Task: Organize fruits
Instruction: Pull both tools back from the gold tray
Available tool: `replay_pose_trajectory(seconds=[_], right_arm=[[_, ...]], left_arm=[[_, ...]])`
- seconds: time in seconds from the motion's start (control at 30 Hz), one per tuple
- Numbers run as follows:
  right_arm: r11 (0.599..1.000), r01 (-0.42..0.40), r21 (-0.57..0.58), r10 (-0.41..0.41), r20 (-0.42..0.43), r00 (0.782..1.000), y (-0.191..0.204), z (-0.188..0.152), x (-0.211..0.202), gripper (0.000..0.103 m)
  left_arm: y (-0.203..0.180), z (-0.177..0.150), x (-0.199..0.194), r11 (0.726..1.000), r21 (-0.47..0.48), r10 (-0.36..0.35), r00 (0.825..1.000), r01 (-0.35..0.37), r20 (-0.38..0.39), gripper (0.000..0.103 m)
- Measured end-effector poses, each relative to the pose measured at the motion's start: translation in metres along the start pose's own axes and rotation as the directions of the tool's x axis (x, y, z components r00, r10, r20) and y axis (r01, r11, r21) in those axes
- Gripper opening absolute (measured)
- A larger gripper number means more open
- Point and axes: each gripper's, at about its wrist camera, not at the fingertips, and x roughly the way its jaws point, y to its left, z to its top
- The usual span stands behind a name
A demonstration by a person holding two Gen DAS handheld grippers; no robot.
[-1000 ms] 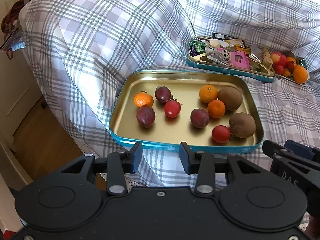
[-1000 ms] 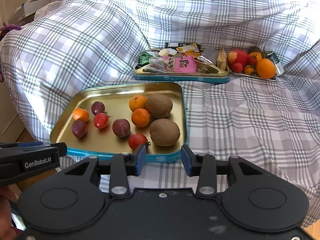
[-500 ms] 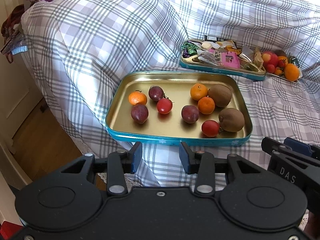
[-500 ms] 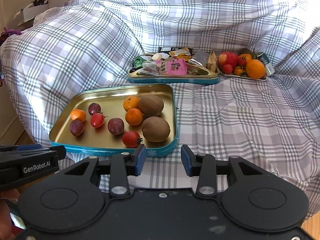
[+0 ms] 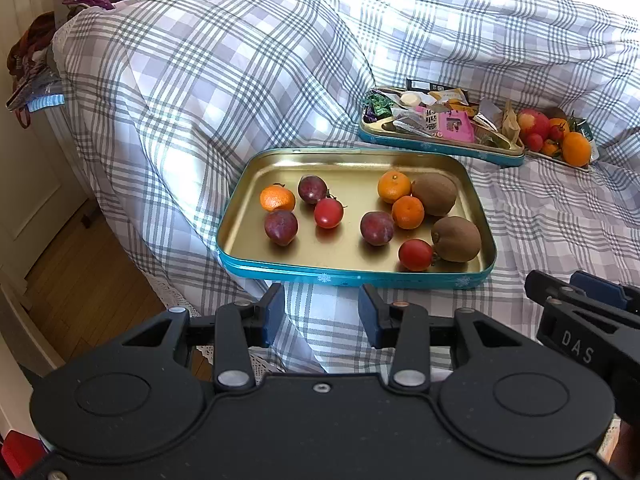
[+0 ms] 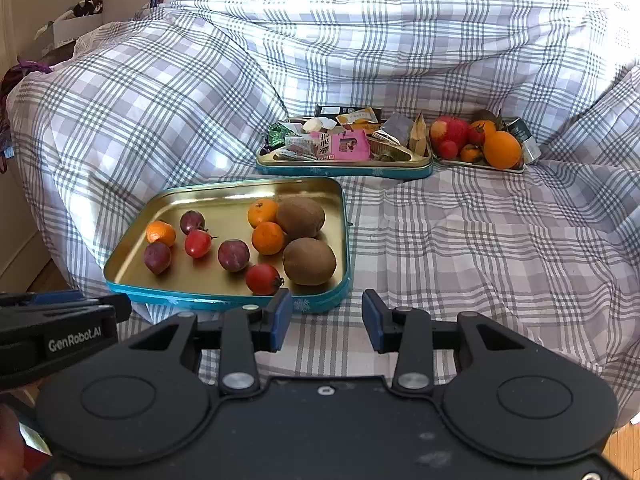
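A gold tin tray with a teal rim lies on the checked bedcover. It holds two kiwis, three mandarins, three purple plums and two red tomatoes. My left gripper is open and empty, hovering just in front of the tray's near rim. My right gripper is open and empty, in front of the tray's near right corner. Each gripper shows at the edge of the other's view.
A second teal tin full of snack packets lies behind the tray. A small dish of fruit with a large orange stands at the far right. The bed edge and wooden floor are to the left.
Both grippers have pulled back from the tray and risen a little; the tray and tins look smaller and farther. Both stay open. No fruit has moved.
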Motion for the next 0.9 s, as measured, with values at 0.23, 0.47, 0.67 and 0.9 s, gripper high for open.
replay_pose_trajectory(seconds=[0.23, 0.47, 0.67, 0.9], right_arm=[[1.000, -0.005, -0.015, 0.004, -0.009, 1.000, 0.0025, -0.0021, 0.0015, 0.042], [1.000, -0.006, -0.017, 0.006, -0.011, 1.000, 0.0019, -0.0027, 0.0010, 0.042], [1.000, -0.009, -0.019, 0.009, -0.012, 1.000, 0.0019, -0.0026, 0.0010, 0.042], [1.000, -0.015, -0.016, 0.015, -0.016, 1.000, 0.0017, -0.0059, 0.0012, 0.042]], left_arm=[[0.0027, -0.0005, -0.0008, 1.000, -0.013, 0.000, 1.000, 0.000, 0.004, 0.049], [0.0058, -0.0017, 0.0005, 1.000, -0.022, 0.002, 1.000, -0.002, -0.002, 0.049], [0.0045, -0.0026, 0.0005, 1.000, -0.019, 0.001, 1.000, -0.001, -0.004, 0.049], [0.0036, -0.0037, 0.0023, 1.000, -0.019, 0.000, 1.000, 0.000, -0.010, 0.049]])
